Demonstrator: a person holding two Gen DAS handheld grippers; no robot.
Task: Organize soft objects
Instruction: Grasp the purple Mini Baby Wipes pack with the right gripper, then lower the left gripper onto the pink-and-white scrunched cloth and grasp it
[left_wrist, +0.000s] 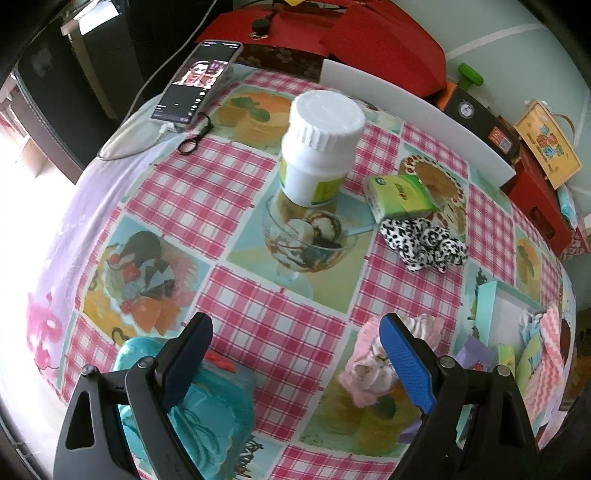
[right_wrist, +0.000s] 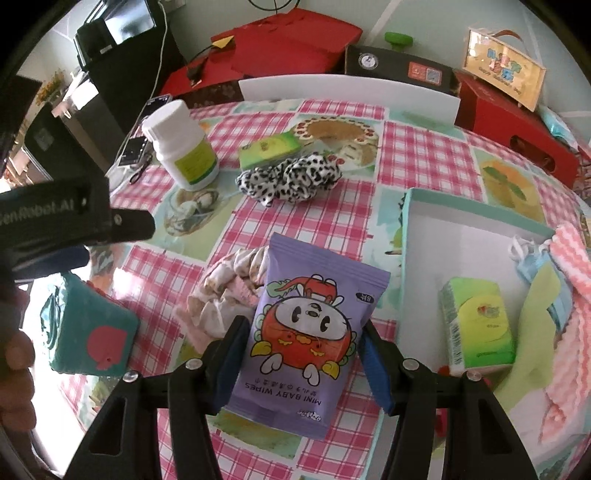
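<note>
Purple foil wipes pack (right_wrist: 310, 332) sat pinched in the right tongs (right_wrist: 301, 363), seemingly bound for the teal box (right_wrist: 406, 236) at three o'clock; left tongs (left_wrist: 295, 354) hung spread.

two scrunchies (right_wrist: 291, 177) (right_wrist: 229, 295), two tissue packs (right_wrist: 269, 149) (right_wrist: 478, 325), one wipes pack (right_wrist: 310, 328), one white bottle (right_wrist: 183, 146)

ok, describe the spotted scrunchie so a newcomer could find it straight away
On the checked tablecloth, look past the teal box to the white bottle. Beside the bottle lies a green tissue pack, and the scrunchie sits against its near edge. It is the only black-and-white spotted fabric; the other scrunchie is pale pink.
</note>
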